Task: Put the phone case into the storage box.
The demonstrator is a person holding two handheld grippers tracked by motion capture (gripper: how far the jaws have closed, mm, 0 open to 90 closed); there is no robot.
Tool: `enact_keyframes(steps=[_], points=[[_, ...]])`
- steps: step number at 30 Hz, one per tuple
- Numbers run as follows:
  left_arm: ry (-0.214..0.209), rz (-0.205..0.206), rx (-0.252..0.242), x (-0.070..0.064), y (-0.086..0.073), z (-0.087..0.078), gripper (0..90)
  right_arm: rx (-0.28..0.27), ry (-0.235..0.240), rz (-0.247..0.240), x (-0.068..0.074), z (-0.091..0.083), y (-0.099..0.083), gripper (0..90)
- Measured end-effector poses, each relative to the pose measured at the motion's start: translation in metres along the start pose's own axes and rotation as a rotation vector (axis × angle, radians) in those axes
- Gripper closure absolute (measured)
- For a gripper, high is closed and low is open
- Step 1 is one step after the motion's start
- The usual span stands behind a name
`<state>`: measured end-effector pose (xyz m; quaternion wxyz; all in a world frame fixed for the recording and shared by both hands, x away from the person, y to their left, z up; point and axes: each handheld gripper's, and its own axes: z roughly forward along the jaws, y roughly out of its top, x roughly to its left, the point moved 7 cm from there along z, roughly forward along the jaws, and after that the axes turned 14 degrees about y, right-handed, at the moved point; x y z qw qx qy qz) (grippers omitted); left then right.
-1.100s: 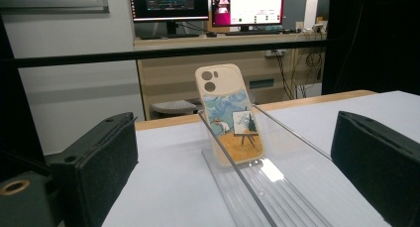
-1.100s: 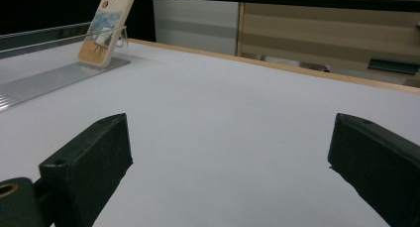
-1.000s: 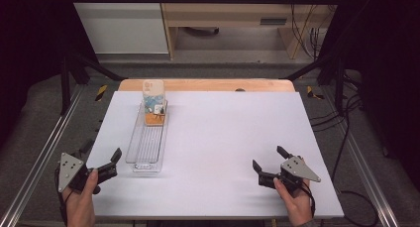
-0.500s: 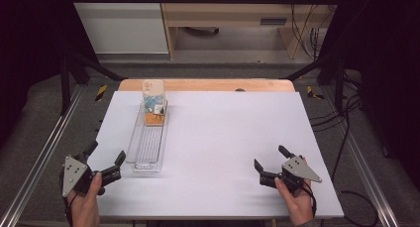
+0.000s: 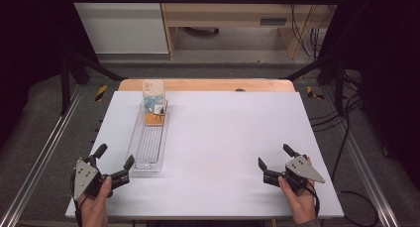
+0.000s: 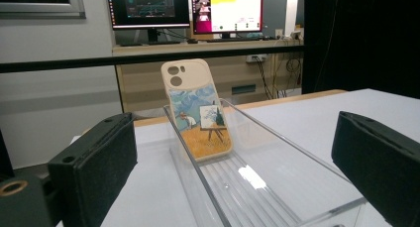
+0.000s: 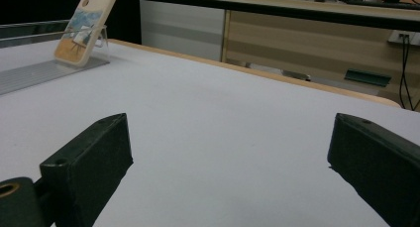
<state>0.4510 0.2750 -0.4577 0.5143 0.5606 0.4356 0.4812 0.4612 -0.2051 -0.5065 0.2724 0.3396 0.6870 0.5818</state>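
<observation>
Since a second ago your left gripper (image 5: 115, 159) has swung inward at the lower left of the high view, jaws spread, now just beside the near end of the clear tray (image 5: 140, 163); the phone case (image 5: 153, 102) leans upright at the tray's far end, upper left of centre; your right gripper (image 5: 275, 157) sits lower right, jaws spread, holding nothing.

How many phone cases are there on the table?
1. The phone case stands leaning at the far end of the clear tray, on the left part of the white table. No other is visible.
</observation>
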Motion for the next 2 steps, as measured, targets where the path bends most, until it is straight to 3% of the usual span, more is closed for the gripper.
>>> enact_keyframes(steps=[2], points=[[-0.005,-0.002,-0.003,-0.0018,-0.0003,0.0014,3.4,0.001,-0.005,0.0,-0.0015,-0.0005,-0.0006,3.3]])
